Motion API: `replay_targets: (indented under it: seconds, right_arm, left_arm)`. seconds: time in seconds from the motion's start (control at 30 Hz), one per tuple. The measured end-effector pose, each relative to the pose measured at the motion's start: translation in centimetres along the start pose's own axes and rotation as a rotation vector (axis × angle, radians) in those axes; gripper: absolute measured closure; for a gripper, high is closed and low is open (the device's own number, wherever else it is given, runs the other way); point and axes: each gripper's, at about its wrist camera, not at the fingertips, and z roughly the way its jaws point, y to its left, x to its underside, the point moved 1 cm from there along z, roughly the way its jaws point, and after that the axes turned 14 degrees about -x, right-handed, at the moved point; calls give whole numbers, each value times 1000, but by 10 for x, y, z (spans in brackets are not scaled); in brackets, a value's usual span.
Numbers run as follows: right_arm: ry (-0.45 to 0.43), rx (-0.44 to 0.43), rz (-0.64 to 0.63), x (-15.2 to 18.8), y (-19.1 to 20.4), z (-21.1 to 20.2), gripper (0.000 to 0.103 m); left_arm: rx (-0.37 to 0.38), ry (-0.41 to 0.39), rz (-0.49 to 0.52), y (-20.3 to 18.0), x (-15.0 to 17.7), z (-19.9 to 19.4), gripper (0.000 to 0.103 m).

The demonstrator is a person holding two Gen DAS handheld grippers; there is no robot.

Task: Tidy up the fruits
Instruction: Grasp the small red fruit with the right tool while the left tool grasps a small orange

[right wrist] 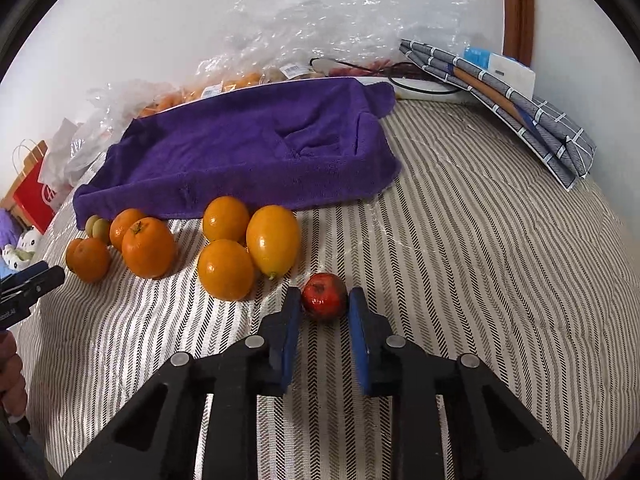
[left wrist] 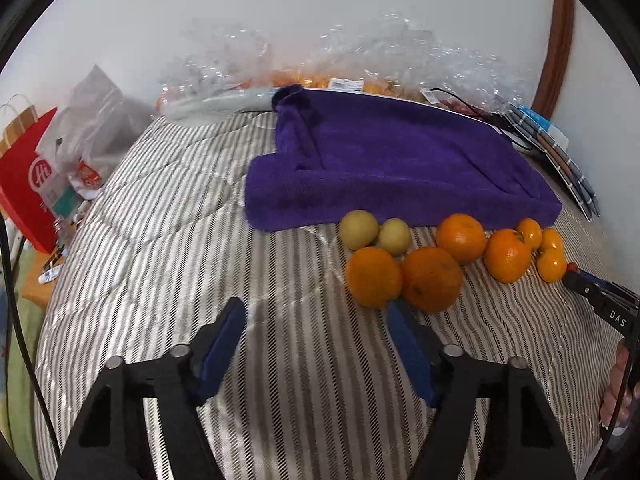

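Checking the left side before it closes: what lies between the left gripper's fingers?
Only bare striped cover between the left gripper's fingers, left wrist view. The nearest orange sits just beyond its inner fingertip.

Striped bedcover (right wrist: pixel 480 264) bare right of oranges (right wrist: pixel 226 270)

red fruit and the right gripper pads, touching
Touching. The right wrist view shows the red fruit squeezed between the right gripper's blue pads, with no gap on either side.
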Motion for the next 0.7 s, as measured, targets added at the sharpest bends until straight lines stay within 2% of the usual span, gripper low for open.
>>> replay_targets:
  seconds: [0.17, 0.37, 0.47, 0.53, 0.6, 0.7]
  right_arm:
    - [-12, -18, 22, 0, -4, -2, 79]
    - [-26, -16, 27, 1, -5, -4, 79]
    - [-27, -9, 15, 1, -2, -4, 79]
    - [-28, -10, 13, 1, -2, -5, 79]
    - [-33, -22, 18, 2, -3, -6, 79]
    - [-58, -48, 24, 2, -5, -10, 79]
  left_arm:
    - [61, 8, 31, -10, -5, 8, 40]
    - [67, 13, 25, -18, -11, 20, 43]
    - [79, 6, 21, -21, -15, 23, 53]
    - [118, 4, 13, -21, -15, 23, 68]
    - [137, 5, 13, -20, -15, 24, 68]
    - [206, 5, -16, -13, -15, 25, 68]
